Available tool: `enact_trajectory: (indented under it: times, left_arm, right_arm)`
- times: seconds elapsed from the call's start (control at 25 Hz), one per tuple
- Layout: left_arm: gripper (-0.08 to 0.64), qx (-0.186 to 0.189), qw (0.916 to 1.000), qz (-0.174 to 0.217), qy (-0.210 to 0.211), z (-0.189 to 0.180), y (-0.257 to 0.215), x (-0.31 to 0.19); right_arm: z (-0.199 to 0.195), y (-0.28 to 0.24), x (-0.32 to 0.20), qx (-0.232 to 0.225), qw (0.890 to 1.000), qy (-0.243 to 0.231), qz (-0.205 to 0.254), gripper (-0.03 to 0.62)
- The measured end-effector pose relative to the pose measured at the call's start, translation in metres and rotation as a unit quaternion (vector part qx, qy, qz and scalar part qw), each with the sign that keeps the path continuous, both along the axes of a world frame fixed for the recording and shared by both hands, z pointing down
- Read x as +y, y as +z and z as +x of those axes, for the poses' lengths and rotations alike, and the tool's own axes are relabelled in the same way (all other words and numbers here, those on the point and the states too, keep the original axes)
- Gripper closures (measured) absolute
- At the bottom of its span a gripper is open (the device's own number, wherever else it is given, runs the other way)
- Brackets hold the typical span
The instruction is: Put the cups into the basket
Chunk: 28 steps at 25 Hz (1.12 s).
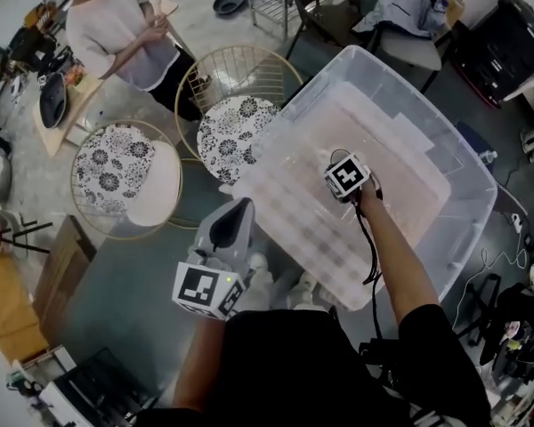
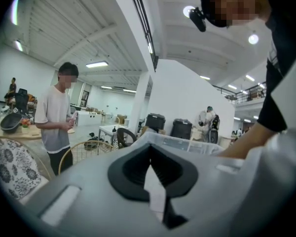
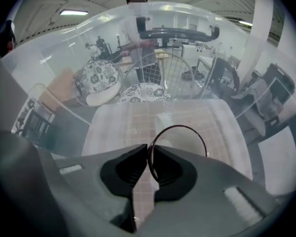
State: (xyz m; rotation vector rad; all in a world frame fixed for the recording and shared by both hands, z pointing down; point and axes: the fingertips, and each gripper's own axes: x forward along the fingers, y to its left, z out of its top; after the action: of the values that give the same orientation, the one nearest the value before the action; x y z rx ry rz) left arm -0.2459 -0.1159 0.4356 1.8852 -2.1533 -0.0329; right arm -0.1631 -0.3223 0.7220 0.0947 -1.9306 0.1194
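Note:
The basket is a large clear plastic bin (image 1: 467, 181) with a pale gridded floor (image 3: 138, 122). Reaching steeply down inside it, my right gripper (image 1: 345, 178) (image 3: 149, 152) is shut on the thin dark rim of a see-through cup (image 3: 187, 142), which hangs just above the bin floor. In the head view the marker cube hides that cup. My left gripper (image 1: 238, 210) (image 2: 149, 154) stays outside the bin at its near left corner, pointing almost level, jaws together with nothing between them. Under it lie a few white shapes (image 1: 310, 292), perhaps cups, partly hidden.
Two round wire-frame stools with black-and-white patterned cushions (image 1: 125, 163) (image 1: 236, 132) stand left of the bin. A person in a light shirt (image 1: 116, 25) stands behind them. Chairs (image 1: 409, 16) and a black case (image 1: 507, 43) are at the back, cables (image 1: 498, 265) on the right.

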Motion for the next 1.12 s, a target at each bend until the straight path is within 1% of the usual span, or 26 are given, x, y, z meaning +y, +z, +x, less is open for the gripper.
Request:
enact_trajectory:
  times: [0.12, 0.2, 0.4, 0.84, 0.92, 1.04, 1.12]
  left_arm:
    - [0.557, 0.0, 1.0, -0.005, 0.001, -0.003, 0.004, 0.001]
    - [0.557, -0.003, 1.0, -0.008, 0.004, -0.004, 0.006, 0.0]
    - [0.557, -0.001, 0.9999, -0.015, -0.001, -0.004, 0.009, 0.002]
    - [0.557, 0.001, 0.9998, -0.022, -0.003, -0.002, 0.014, 0.002]
    - [0.557, 0.0, 0.9998, -0.019, -0.002, -0.001, 0.012, 0.002]
    - [0.557, 0.0, 0.9998, -0.017, -0.006, -0.002, 0.008, 0.004]
    - [0.557, 0.0, 0.9999, -0.015, -0.005, -0.002, 0.007, 0.004]
  right_arm:
    - [0.003, 0.014, 0.006, 0.019, 1.0, -0.005, -0.013, 0.549]
    - [0.004, 0.023, 0.01, 0.023, 0.999, -0.009, -0.023, 0.549]
    - [0.009, 0.035, 0.006, 0.036, 0.999, -0.01, -0.017, 0.548]
    - [0.006, 0.04, 0.008, 0.03, 0.999, -0.02, -0.002, 0.546]
    - [0.006, 0.04, 0.012, 0.036, 0.999, -0.023, -0.004, 0.546]
    - [0.006, 0.039, 0.015, 0.049, 0.998, -0.038, 0.005, 0.546]
    - [0.007, 0.039, 0.015, 0.051, 0.998, -0.036, 0.007, 0.54]
